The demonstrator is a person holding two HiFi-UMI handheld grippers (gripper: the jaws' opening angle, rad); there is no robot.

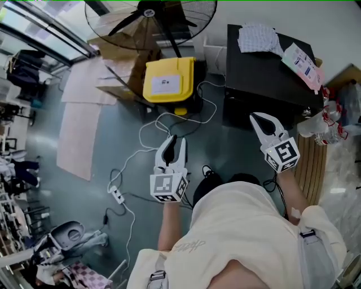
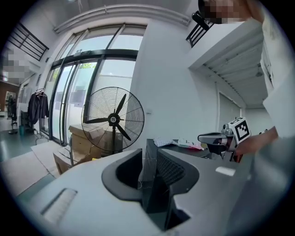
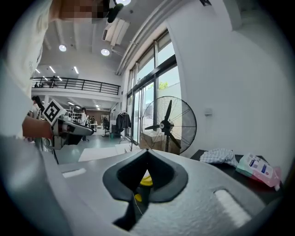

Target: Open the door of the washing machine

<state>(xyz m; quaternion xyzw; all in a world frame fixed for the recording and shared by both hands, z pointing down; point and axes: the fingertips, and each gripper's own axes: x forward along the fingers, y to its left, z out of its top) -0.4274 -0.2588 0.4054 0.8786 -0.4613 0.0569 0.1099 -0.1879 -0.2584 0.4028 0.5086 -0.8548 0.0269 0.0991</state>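
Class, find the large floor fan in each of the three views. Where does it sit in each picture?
Head view: floor fan at the top edge, left of centre.
Left gripper view: fan left of centre, beside the windows.
Right gripper view: fan right of centre.
Shared landmark: the checked cloth on the black cabinet.

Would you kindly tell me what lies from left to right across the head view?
White power strip on the floor → yellow plastic case → black box-shaped cabinet.
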